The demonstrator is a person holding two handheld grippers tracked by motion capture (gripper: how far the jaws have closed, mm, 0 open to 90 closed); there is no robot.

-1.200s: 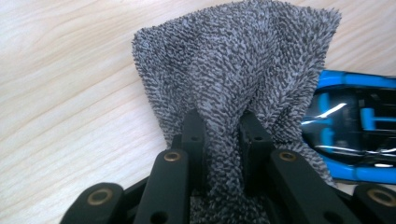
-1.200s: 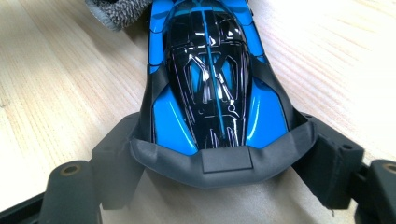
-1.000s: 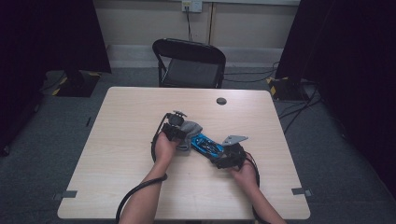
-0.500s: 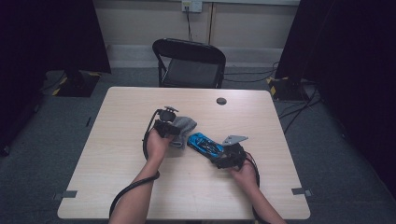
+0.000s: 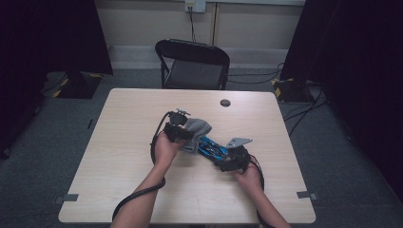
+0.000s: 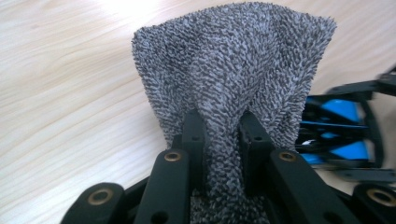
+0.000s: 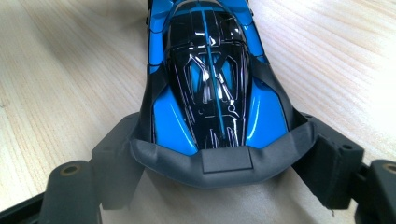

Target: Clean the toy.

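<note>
Two grippers share the job: the left gripper [image 5: 177, 129] has its jaws pinched shut on a grey cloth [image 6: 233, 79], held just beside the blue toy car [image 7: 210, 79], which lies mid-worktop [image 5: 123, 142]. The right gripper [image 5: 234, 159] clamps the car's rear end between its jaws. Wiping too hard could likely twist the car out of that narrow hold, or the bunched cloth could slip free.
</note>
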